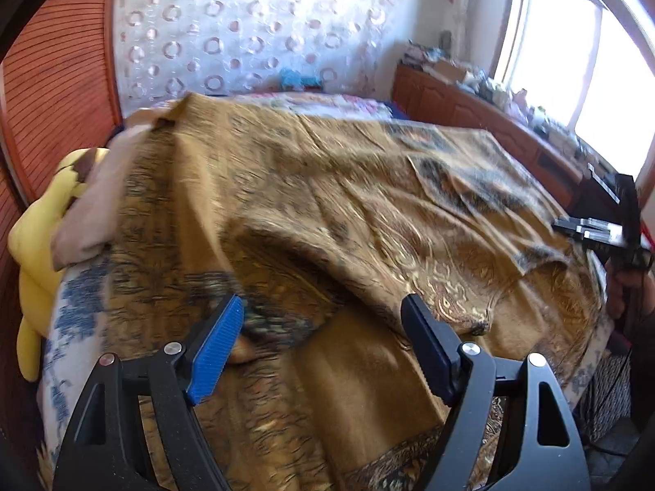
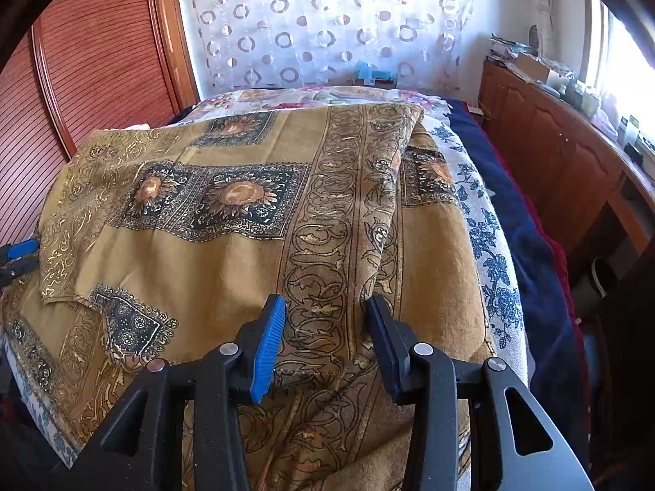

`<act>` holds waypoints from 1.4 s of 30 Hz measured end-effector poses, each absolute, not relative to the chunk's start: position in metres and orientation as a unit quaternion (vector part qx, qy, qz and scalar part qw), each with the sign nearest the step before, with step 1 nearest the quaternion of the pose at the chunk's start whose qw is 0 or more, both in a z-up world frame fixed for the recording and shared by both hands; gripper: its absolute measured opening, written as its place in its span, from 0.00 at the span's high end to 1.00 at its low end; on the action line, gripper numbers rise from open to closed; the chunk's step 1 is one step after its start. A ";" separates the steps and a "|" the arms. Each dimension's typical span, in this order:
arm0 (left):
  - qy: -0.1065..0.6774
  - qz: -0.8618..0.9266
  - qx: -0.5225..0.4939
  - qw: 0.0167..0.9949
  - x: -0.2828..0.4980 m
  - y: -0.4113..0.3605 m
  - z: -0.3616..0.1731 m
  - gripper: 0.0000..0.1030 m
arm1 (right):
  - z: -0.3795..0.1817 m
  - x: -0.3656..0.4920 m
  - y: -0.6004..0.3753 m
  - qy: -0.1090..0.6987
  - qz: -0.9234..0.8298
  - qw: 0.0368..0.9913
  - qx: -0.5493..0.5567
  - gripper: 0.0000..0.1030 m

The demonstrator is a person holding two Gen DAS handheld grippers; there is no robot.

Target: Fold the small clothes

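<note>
While the patterned ochre cloth (image 2: 254,204) lies spread over the bed (image 2: 532,245), its bordered band runs near-to-far, so the long axis reads from the near edge toward the far curtain (image 2: 327,20). A folded upper layer sits across the far and left part; the right fold edge climbs toward the far right corner.

Right gripper (image 2: 325,343): low over the near edge of the cloth, fingers (image 2: 268,352) partly apart, straddling a raised ridge of the bordered band. Fabric sits between them; whether the pads actually press it, cannot tell.

Left gripper (image 1: 321,343): fingers (image 1: 217,352) spread wide, nothing between them, hovering above the cloth's near-left part. That view is motion-blurred. A loose flap of cloth lies folded over, its corner pointing toward the near right.

Other notes: yellow plush toy (image 1: 32,253) and a pale pillow (image 1: 102,204) at the left edge of the bed. Wooden cabinet (image 2: 552,155) along the right, under a bright window (image 1: 593,61). Blue-floral sheet (image 2: 487,225) shows beneath the cloth on the right.
</note>
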State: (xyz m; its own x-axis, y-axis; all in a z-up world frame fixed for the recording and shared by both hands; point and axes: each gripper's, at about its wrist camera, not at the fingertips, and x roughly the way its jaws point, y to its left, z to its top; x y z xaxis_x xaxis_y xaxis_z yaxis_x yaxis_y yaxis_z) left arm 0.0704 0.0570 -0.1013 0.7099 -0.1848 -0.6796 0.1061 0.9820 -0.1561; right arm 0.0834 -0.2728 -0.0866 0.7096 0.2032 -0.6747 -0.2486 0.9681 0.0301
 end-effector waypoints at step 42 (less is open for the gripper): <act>0.294 -0.045 -0.108 0.949 0.049 0.126 -0.058 0.96 | -0.050 0.038 -0.289 0.302 0.143 0.943 -0.013 0.98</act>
State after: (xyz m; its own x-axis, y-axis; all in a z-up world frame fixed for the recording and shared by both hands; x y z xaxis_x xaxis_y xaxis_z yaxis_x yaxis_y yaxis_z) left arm 0.0485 0.1256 -0.0577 0.8231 -0.1480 -0.5483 0.0211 0.9727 -0.2310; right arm 0.0376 -0.2889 -0.0500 0.7770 0.2617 -0.5725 -0.2778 0.9587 0.0612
